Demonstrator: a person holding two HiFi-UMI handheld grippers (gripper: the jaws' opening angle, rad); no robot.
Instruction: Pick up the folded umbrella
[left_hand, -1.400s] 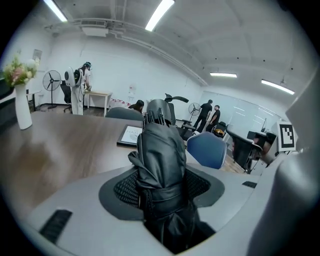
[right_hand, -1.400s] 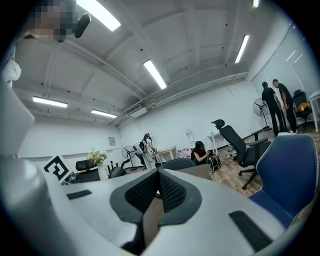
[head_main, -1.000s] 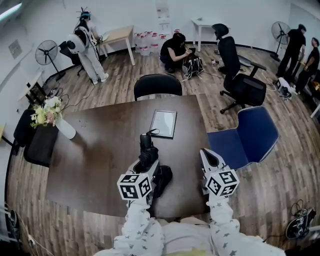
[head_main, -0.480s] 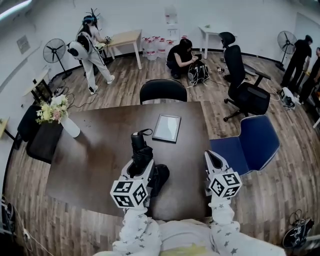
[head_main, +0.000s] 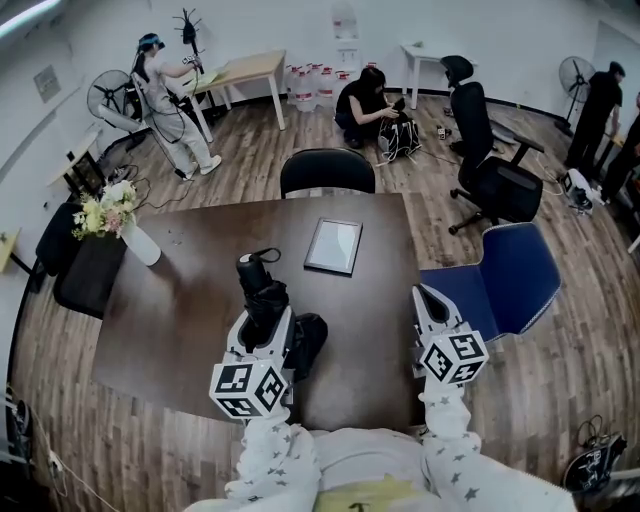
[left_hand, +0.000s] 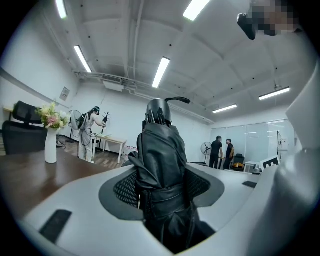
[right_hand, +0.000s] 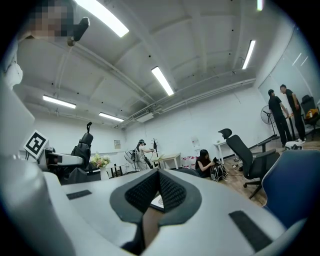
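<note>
The folded black umbrella (head_main: 262, 290) stands upright over the brown table (head_main: 180, 320), strap loop at its top. My left gripper (head_main: 265, 318) is shut on its bundled middle. In the left gripper view the umbrella (left_hand: 162, 165) fills the gap between the pads of the left gripper (left_hand: 161, 187), and its cap rises above them. My right gripper (head_main: 428, 300) hovers at the table's right edge, shut and empty. The right gripper (right_hand: 159, 192) has its pads meeting at the tip, and the umbrella (right_hand: 82, 147) shows far to the left in that view.
A framed panel (head_main: 332, 246) lies flat mid-table. A white vase of flowers (head_main: 110, 215) stands at the left end. A black chair (head_main: 327, 170) is behind the table and a blue chair (head_main: 500, 280) at its right. Several people are farther back in the room.
My left gripper has risen with the umbrella and tipped it more upright; its top has shifted left in the head view. The right gripper has barely moved.
</note>
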